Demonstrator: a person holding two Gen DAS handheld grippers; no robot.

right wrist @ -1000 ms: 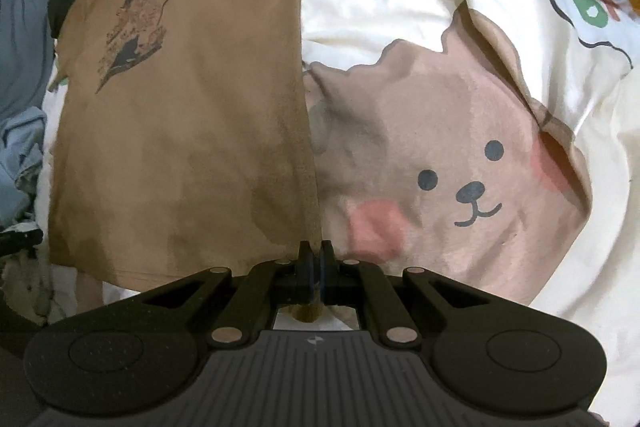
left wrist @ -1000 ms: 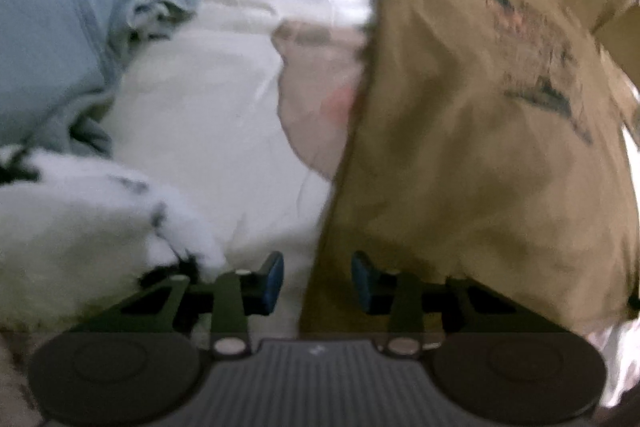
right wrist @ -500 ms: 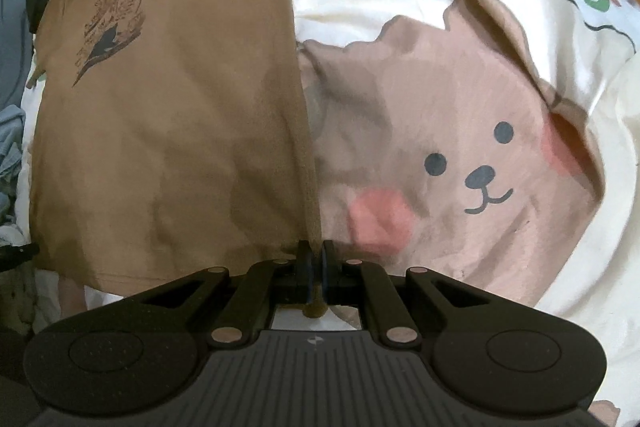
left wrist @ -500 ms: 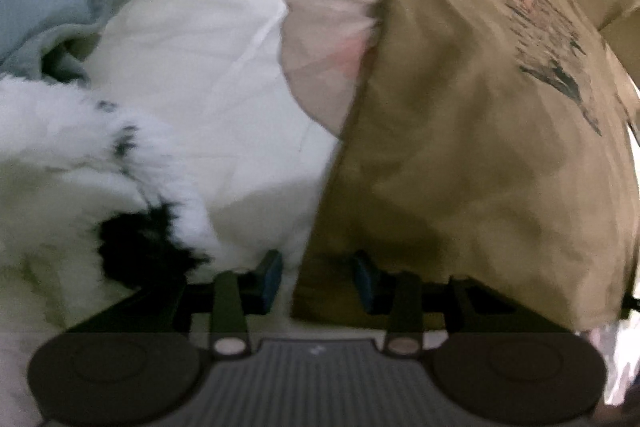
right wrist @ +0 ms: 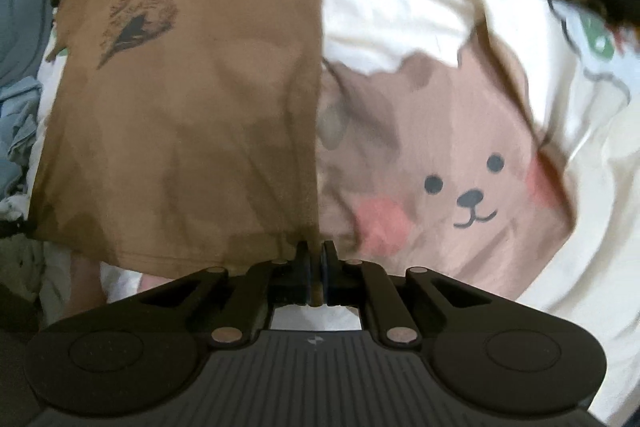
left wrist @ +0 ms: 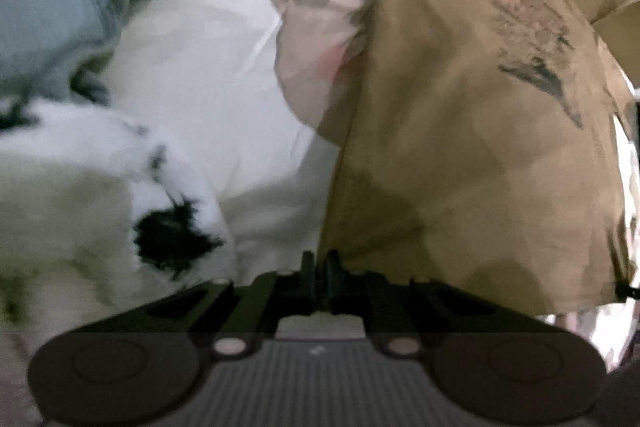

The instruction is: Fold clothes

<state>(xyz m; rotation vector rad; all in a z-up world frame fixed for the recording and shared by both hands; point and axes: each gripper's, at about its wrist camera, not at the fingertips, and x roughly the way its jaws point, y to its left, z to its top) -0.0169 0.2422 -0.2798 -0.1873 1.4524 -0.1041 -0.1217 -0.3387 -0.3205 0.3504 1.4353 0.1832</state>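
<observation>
On the bear-print sheet point(right wrist: 460, 155) lies your brown shirt point(right wrist: 192, 131), print side up. Your right claw point(right wrist: 316, 259) is clamped on its hem corner; your left claw point(left wrist: 319, 267) is pinched together on the opposite corner. Beside the left one sit a furry white garment point(left wrist: 80, 195) and blue clothes point(left wrist: 48, 7).

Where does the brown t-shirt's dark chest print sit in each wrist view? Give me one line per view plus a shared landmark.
Left wrist view: the chest print is upper right, on the brown t-shirt filling the right half.
Right wrist view: the chest print is upper left, with the shirt filling the left half.
Shared landmark: the pink bear on the sheet, beside the shirt's long edge.
</observation>
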